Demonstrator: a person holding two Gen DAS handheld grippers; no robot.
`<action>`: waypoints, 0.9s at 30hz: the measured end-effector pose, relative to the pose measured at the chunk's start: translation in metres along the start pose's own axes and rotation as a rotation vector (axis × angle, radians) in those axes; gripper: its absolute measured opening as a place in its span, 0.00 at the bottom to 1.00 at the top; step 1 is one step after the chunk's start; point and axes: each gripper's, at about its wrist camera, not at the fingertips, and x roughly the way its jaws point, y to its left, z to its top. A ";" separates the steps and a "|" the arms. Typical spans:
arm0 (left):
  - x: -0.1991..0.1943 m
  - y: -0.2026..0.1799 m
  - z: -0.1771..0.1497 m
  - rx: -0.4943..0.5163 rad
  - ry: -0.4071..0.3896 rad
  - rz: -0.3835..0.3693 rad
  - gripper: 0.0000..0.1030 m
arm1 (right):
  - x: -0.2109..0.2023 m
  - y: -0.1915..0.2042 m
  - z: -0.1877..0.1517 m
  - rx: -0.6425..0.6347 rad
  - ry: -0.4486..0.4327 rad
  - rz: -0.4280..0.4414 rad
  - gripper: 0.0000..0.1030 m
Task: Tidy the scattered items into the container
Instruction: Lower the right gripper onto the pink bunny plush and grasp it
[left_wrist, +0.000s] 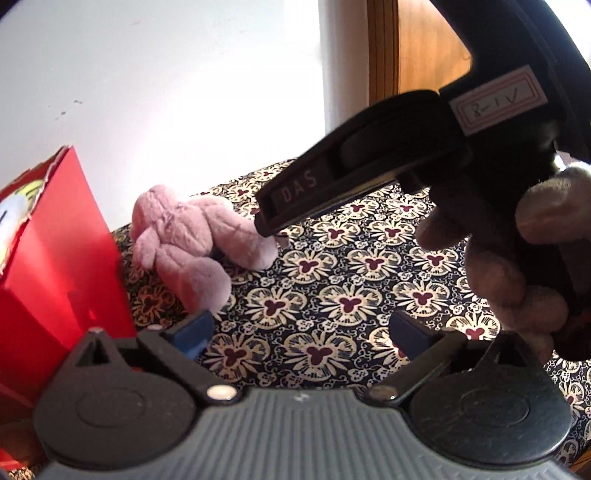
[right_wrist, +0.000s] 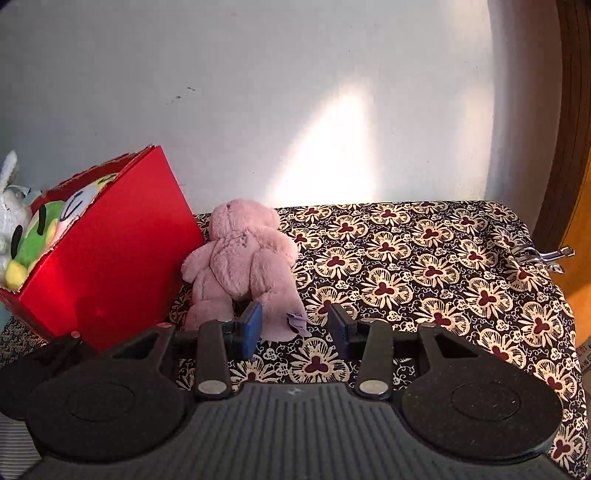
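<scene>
Pink bear (right_wrist: 242, 258), red box (right_wrist: 110, 258), floral cloth (right_wrist: 424, 266)

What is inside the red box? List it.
In the red box, a green plush toy with black markings and a yellow part, plus a white face-printed plush, show above the rim. A white toy sits behind. The box's wall hides anything deeper.

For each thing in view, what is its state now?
Pink teddy bear: lying on the patterned cloth, beside the red box, not gripped.
Red box: open, tilted, soft toys inside.
Green soft toy: in the box.
Left tool: open, empty.
Right tool: open, empty.
</scene>
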 end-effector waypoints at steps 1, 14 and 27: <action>0.006 0.001 -0.001 0.001 0.003 0.004 0.98 | 0.005 0.002 0.002 -0.015 0.010 0.010 0.42; 0.013 0.011 -0.002 0.049 -0.032 0.004 0.93 | 0.033 -0.004 0.001 0.012 0.042 0.047 0.32; -0.022 0.015 -0.019 0.041 -0.089 -0.144 0.95 | -0.033 -0.018 -0.051 0.118 0.039 0.007 0.31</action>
